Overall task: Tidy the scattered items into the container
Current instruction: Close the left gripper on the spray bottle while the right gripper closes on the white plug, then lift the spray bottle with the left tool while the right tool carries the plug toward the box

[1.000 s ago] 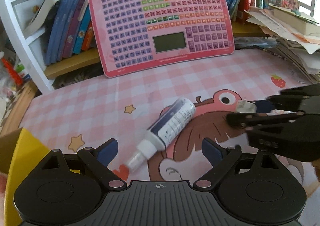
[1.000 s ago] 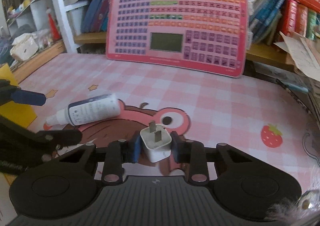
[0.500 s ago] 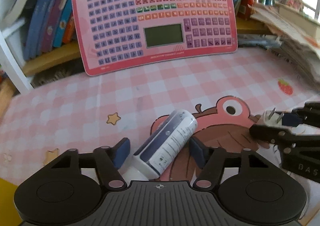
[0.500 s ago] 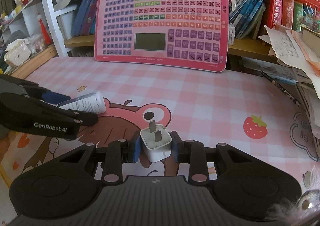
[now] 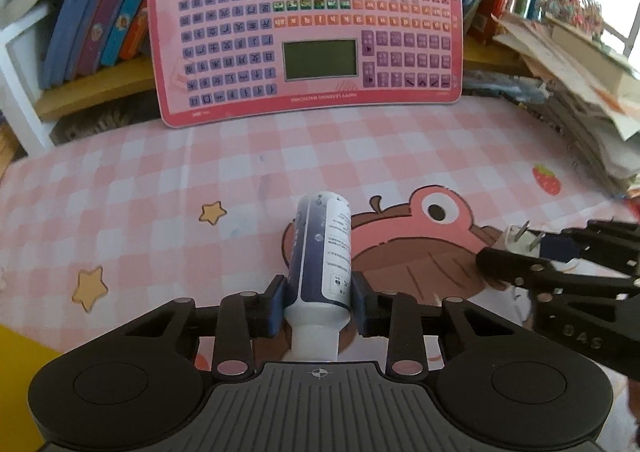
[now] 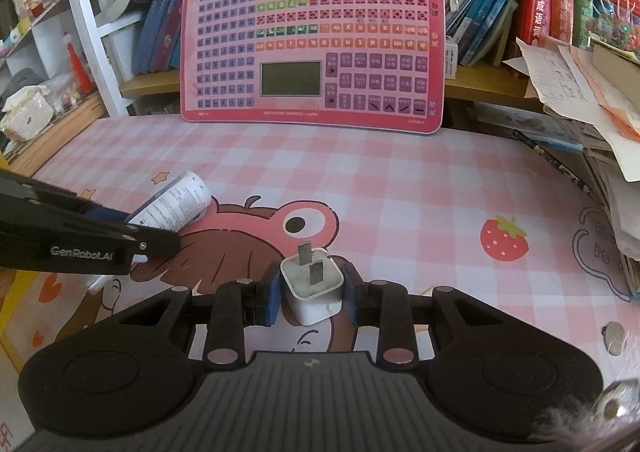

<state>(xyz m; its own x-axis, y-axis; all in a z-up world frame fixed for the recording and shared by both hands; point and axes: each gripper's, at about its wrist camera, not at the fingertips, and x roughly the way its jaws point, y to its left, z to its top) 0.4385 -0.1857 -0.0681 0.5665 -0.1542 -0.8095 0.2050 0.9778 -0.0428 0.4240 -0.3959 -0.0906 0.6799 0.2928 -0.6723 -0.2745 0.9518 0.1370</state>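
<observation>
Left wrist view showed the left gripper (image 5: 318,302) closing its fingers around the bottle (image 5: 322,252) lying on the desk (image 5: 360,156); the right gripper (image 6: 311,292) clamped the charger (image 6: 312,286). Next, probably, both needed carrying to the container.

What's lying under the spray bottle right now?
The spray bottle lies on the pink checked mat, across the cartoon print. The closing left gripper has it between its jaws. The mat under the bottle's neck is hidden by the gripper.
</observation>
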